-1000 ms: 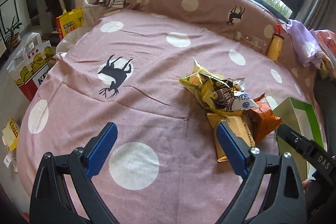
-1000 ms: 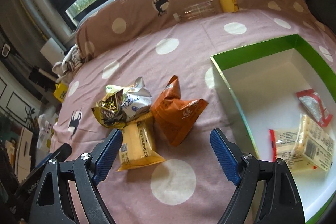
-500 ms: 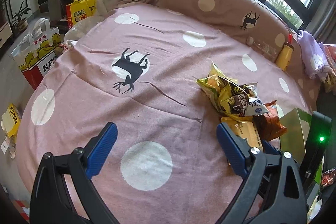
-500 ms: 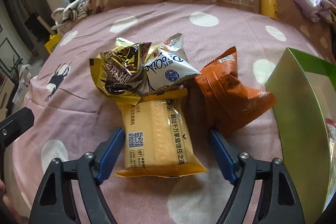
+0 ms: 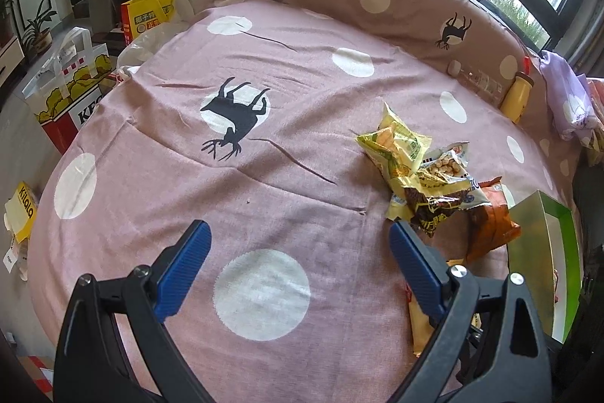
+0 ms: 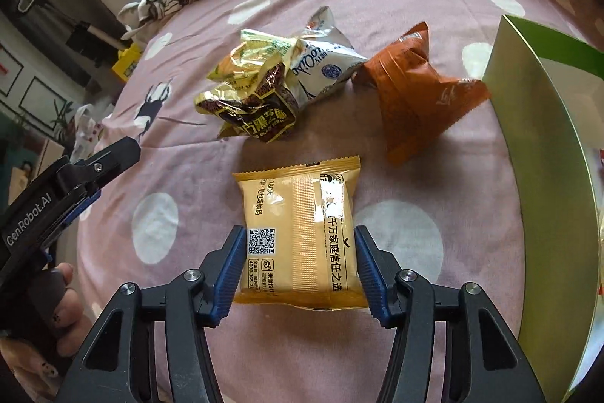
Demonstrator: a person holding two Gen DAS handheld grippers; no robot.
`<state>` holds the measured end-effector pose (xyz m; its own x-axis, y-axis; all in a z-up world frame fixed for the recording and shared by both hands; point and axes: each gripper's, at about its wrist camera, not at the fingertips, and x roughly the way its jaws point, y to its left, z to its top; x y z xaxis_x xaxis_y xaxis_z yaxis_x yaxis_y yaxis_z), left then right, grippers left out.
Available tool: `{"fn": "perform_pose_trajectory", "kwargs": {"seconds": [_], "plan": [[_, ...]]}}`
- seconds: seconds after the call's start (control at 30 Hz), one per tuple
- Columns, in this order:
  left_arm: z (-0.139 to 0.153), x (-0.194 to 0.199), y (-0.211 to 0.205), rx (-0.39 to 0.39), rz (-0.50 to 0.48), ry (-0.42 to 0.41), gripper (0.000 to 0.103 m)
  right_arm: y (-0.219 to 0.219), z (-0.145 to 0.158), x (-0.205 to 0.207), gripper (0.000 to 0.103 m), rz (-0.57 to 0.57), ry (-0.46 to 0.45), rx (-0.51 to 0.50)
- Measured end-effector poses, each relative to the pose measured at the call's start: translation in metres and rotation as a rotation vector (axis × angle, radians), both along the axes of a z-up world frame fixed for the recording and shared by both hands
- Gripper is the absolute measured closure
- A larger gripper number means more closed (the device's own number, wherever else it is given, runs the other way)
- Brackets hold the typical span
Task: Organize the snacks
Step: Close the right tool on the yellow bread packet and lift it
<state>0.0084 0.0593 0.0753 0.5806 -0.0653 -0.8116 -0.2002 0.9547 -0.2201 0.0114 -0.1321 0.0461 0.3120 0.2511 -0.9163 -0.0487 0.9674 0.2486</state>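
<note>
In the right wrist view my right gripper (image 6: 298,267) has its blue pads against both sides of a flat yellow snack packet (image 6: 300,229) lying on the pink spotted bedspread. Beyond it lie an orange packet (image 6: 415,97), a white-and-blue packet (image 6: 324,63) and crumpled yellow and dark packets (image 6: 256,101). The green-rimmed box (image 6: 543,176) stands at the right. My left gripper (image 5: 298,259) is open and empty above a white dot, left of the snack pile (image 5: 422,176); it also shows in the right wrist view (image 6: 71,184).
A yellow bottle (image 5: 519,97) and a clear bottle (image 5: 475,78) lie against the brown bolster at the back. A KFC bag (image 5: 71,93) and yellow boxes (image 5: 147,16) stand off the bed's left edge. Purple cloth (image 5: 570,101) lies at the far right.
My right gripper moved down and forward over the yellow packet and narrowed from wide open until its pads sit at the packet's sides. My left gripper drifted left and back, staying open.
</note>
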Motion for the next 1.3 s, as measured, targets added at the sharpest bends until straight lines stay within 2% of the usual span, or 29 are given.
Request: {"fn": "perform_pose_trajectory", "kwargs": {"seconds": [0.2, 0.33, 0.5, 0.63, 0.77, 0.97, 1.13, 1.3], "plan": [[-0.002, 0.001, -0.009, -0.009, -0.028, 0.011, 0.008, -0.017, 0.009, 0.000, 0.044, -0.035, -0.008, 0.100], [-0.005, 0.003, -0.017, -0.033, -0.068, 0.030, 0.008, -0.036, 0.024, -0.004, 0.032, -0.077, -0.063, 0.167], [-0.013, 0.005, -0.034, -0.052, -0.134, 0.075, 0.008, -0.067, 0.036, -0.008, 0.031, -0.198, -0.133, 0.268], [-0.017, 0.005, -0.053, -0.102, -0.230, 0.101, 0.009, -0.077, 0.039, -0.009, 0.031, -0.224, -0.175, 0.341], [-0.021, 0.003, -0.073, -0.146, -0.313, 0.118, 0.009, -0.075, 0.030, -0.002, 0.031, -0.216, -0.142, 0.393], [-0.029, -0.001, -0.099, -0.180, -0.408, 0.152, 0.011, -0.069, 0.014, 0.007, 0.031, -0.200, -0.079, 0.395], [-0.037, -0.001, -0.113, -0.205, -0.450, 0.183, 0.015, -0.061, 0.002, 0.012, 0.031, -0.183, -0.030, 0.374], [-0.043, 0.000, -0.120, -0.215, -0.453, 0.200, 0.029, -0.053, -0.011, 0.018, 0.036, -0.156, 0.016, 0.364]]}}
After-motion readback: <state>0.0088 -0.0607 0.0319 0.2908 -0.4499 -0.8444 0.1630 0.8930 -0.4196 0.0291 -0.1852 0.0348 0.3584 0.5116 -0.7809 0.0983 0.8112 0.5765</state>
